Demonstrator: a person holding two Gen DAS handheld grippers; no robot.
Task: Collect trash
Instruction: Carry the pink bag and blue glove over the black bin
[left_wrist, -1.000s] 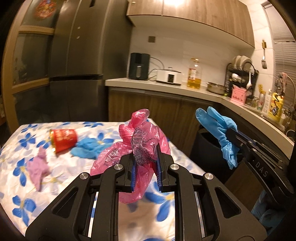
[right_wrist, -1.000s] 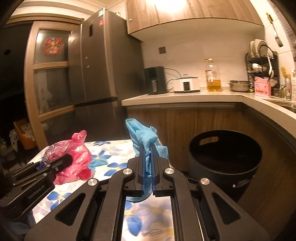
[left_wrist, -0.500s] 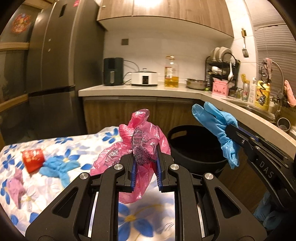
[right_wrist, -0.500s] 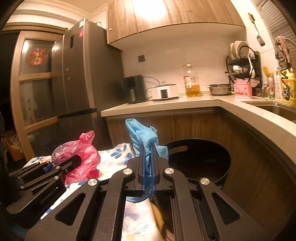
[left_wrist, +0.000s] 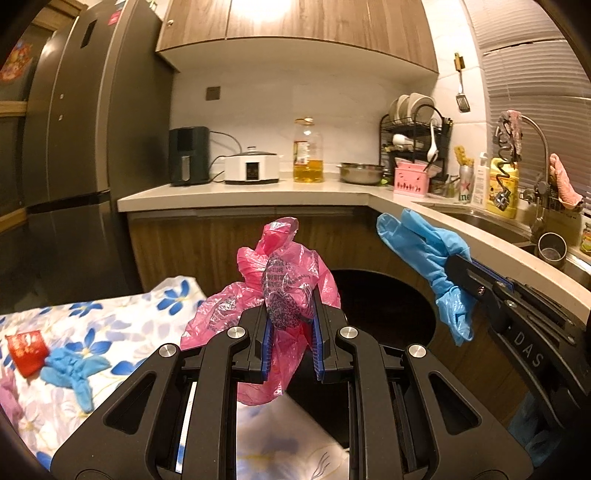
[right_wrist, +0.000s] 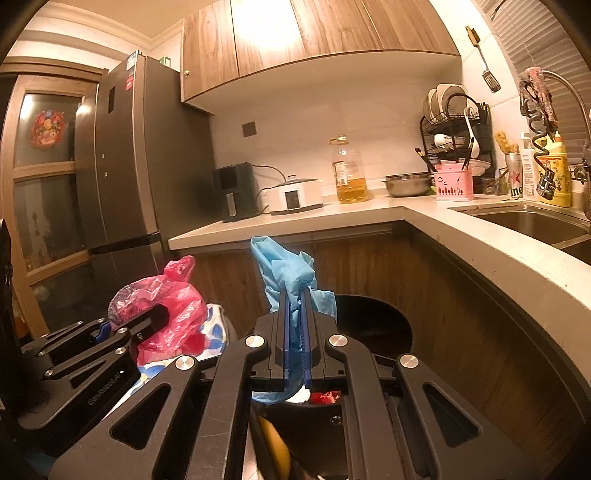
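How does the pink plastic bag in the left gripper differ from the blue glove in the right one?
The pink plastic bag is crinkly, see-through and printed; the blue glove is opaque and plain. The bag bunches into a bulky wad that holds the left gripper somewhat apart, while the glove is thin enough for the right gripper to close almost fully. Both are clamped and held up near the black bin.

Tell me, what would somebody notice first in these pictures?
First, the crumpled pink plastic bag pinched in the left tongs, right in the middle. Next, the blue glove clamped in the right tongs, dangling above the big black bin by the wooden cabinets. More trash waits on the flowery tablecloth: a red cup beside another blue glove.
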